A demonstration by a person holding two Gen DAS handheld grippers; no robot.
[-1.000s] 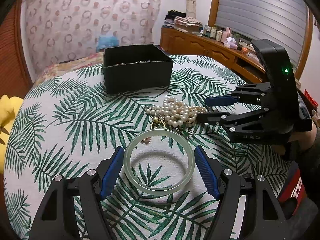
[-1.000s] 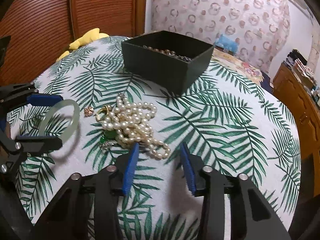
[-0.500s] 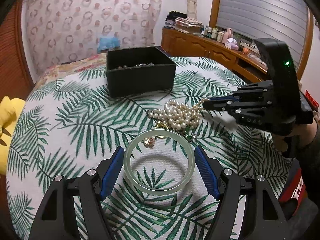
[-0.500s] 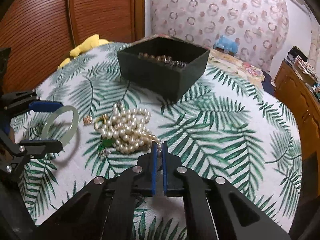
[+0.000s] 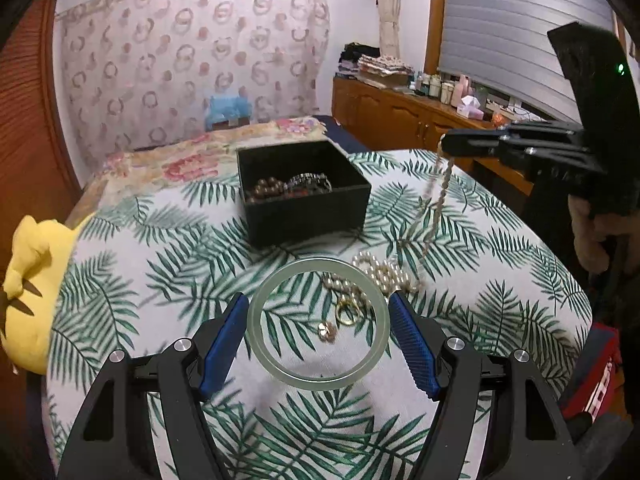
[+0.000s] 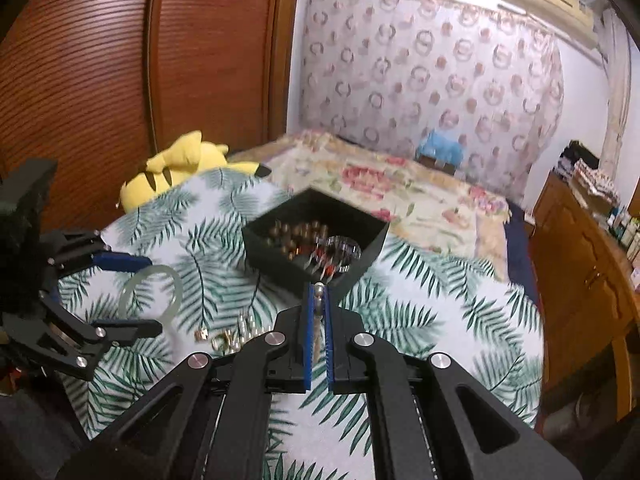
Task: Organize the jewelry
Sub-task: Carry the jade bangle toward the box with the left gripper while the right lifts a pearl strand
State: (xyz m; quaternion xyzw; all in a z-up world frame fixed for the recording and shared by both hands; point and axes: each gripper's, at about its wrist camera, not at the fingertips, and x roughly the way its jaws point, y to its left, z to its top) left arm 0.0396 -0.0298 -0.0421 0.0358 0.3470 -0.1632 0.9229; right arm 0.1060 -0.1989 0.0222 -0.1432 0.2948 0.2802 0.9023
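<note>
My left gripper (image 5: 318,332) is shut on a pale green jade bangle (image 5: 318,322), held above the leaf-print tablecloth, with blue pads against its two sides. The same bangle (image 6: 150,294) shows in the right wrist view. My right gripper (image 6: 319,300) is shut on a pearl necklace (image 5: 434,200), whose strand hangs from its tip (image 5: 442,146) down to a heap of pearls (image 5: 384,272) on the cloth. A gold ring (image 5: 346,314) and a small charm (image 5: 327,331) lie under the bangle. The black box (image 5: 302,190) behind holds dark beads and other pieces.
A yellow plush toy (image 5: 28,292) sits at the table's left edge. Behind the round table (image 5: 120,300) is a bed with a floral cover (image 6: 400,196). A wooden cabinet (image 5: 404,118) with bottles stands at the right, and a wooden shutter door (image 6: 100,60) at the left.
The right gripper closed on the pearl strand and rose, pulling part of the necklace up off the cloth. The left gripper lifted the bangle a little higher.
</note>
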